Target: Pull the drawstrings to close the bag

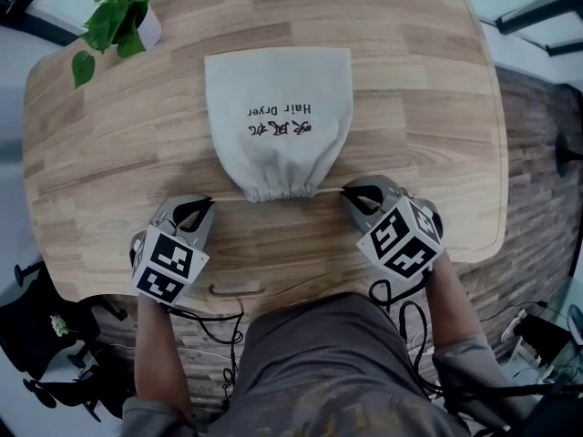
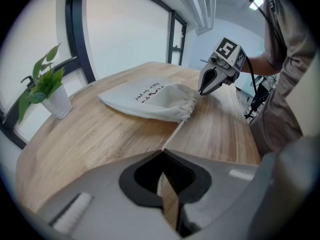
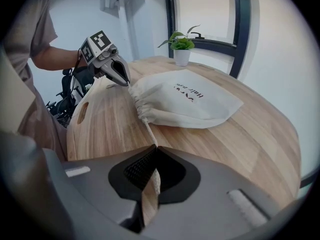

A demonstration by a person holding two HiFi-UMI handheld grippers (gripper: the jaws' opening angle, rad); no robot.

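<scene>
Wide, rounded light-wood tabletop (image 1: 410,80) carries everything. The off-white cloth bag (image 1: 278,116) with dark "Hair Dryer" print lies flat at mid-table with its closed bottom toward the far edge and its opening toward the person. Judged reason: this lets the cords run out sideways, one to each hand. The bag body is broad and smooth and narrows sharply toward the near end. The left gripper (image 1: 205,202), grey with a marker cube, sits low on the tabletop to the left of the opening, and the right gripper (image 1: 347,192), its twin, sits to the right. They face each other, well apart, with the bag's neck between them, so the pulls oppose and the bag should not slide. A green-leaved potted plant (image 1: 114,16) in a white pot stands at the far-left corner, clear of the work. The bag's mouth (image 1: 281,191) is puckered into a tight ruffle with no gap visible, so closure looks essentially complete. The thin pale left drawstring (image 1: 228,198) runs taut from the ruffle into the left jaws, which are closed tip to tip and pinch it. The right drawstring (image 1: 330,190) runs equally straight into the right jaws, also clamped shut on the cord. Both cords lie just above the wood.
</scene>
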